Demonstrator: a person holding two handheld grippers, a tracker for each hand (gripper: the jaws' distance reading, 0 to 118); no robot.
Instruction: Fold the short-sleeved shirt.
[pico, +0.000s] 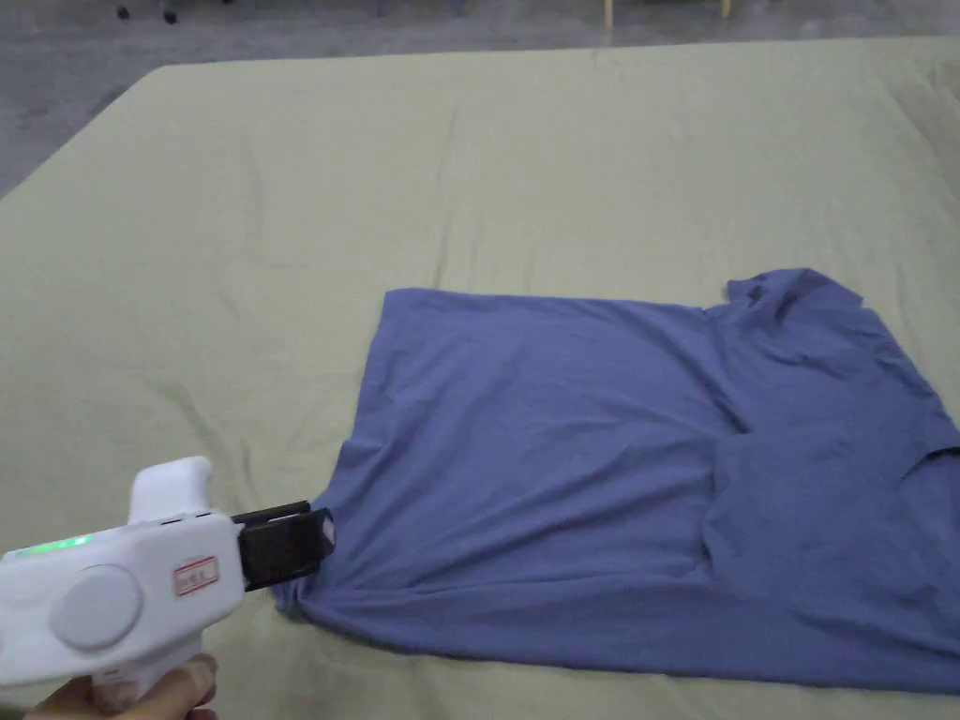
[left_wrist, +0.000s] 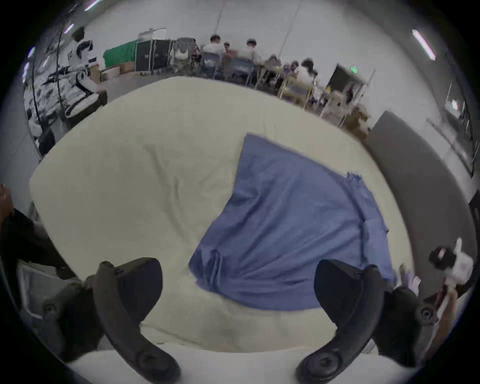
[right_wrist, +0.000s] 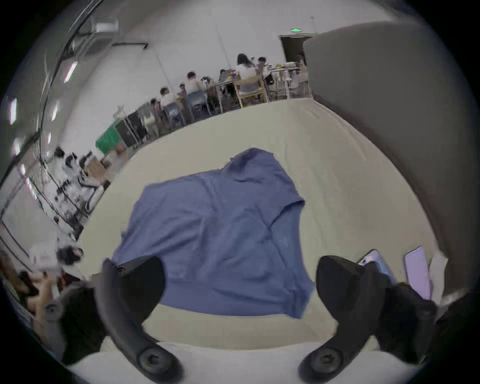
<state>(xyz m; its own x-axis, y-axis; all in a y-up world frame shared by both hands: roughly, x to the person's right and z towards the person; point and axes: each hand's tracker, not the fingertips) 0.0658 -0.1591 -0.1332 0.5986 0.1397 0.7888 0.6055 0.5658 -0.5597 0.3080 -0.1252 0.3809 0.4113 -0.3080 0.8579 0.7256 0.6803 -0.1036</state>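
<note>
Now both sets of jaws spread wide over the shirt (pico: 600, 469); soft, light, floppy; I'd have the left gripper (pico: 314, 539) pinch the near hem corner, the right gripper (right_wrist: 240, 283) the sleeve edge.

Blue shirt (pico: 600, 469) — right side and lower hem corner cut off by the head view's right edge. Left gripper (pico: 286, 548) — white body cropped at the left and bottom edges, jaw gap not discernible there. Seated people (left_wrist: 228, 54) in the background: blurred, too small to detail.
</note>
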